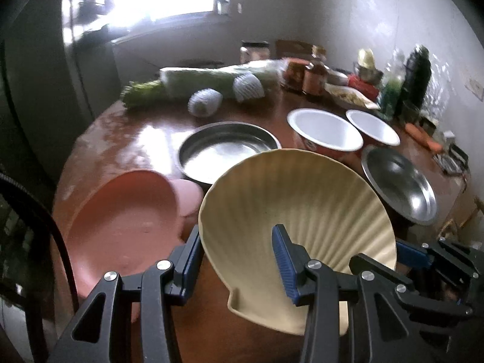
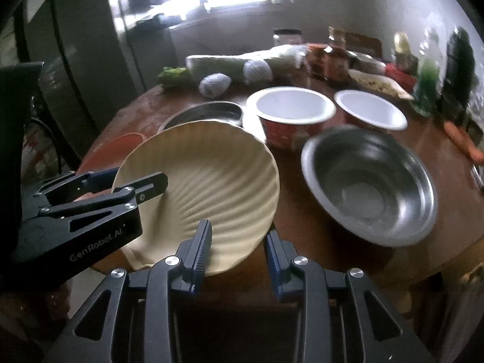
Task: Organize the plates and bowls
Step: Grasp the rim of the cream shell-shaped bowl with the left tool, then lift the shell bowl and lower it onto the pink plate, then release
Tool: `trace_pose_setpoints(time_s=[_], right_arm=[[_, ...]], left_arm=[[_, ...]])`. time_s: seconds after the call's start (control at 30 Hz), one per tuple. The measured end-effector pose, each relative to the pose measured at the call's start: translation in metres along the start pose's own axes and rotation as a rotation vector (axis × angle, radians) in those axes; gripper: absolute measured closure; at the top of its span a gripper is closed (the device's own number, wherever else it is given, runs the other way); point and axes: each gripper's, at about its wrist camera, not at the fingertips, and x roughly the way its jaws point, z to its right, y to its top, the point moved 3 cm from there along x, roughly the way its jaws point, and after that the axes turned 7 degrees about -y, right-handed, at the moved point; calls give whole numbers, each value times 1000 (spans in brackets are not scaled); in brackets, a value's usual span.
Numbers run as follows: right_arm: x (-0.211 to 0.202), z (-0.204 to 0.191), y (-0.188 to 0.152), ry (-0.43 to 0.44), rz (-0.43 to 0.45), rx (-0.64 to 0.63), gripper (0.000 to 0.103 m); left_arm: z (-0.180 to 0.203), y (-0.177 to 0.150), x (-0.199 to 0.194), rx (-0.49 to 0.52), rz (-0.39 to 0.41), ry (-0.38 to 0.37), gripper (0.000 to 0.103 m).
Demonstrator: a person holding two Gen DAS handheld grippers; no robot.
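A cream shell-shaped plate (image 1: pixel 302 196) (image 2: pixel 211 175) hangs tilted above the round wooden table (image 1: pixel 136 130). My left gripper (image 1: pixel 239 255) is shut on its near left rim, one finger outside and one inside. My right gripper (image 2: pixel 239 248) is shut on its near right rim and shows at the right edge of the left wrist view (image 1: pixel 423 260). Below on the left lies a pink plate (image 1: pixel 127 211) (image 2: pixel 121 148). Behind it sits a steel plate (image 1: pixel 227 148), and to the right a steel bowl (image 2: pixel 369 181). Two red bowls with white insides (image 2: pixel 290 106) (image 2: pixel 369 109) stand further back.
Along the table's far side lie wrapped greens (image 1: pixel 211 78), two netted fruits (image 1: pixel 205 101), jars (image 1: pixel 311 75) and bottles (image 1: pixel 417 75). A carrot (image 2: pixel 462 142) lies at the right edge. A dark chair back (image 1: pixel 45 211) curves at the near left.
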Motion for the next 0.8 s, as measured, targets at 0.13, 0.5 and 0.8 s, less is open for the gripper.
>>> trace_pose_setpoints(time_s=[0.13,0.5,0.8], right_arm=[[-5,-25,14,36,23,-56,67],[19,-110,54,181,17,-216,67],[49,-153,64,233,-33,-319,67]], left_arm=[[-24,2,-20,-47,41,50,57],[-113,-8,-44,-189,63,200,57],[-144,-25,-42,-254,27,243,57]])
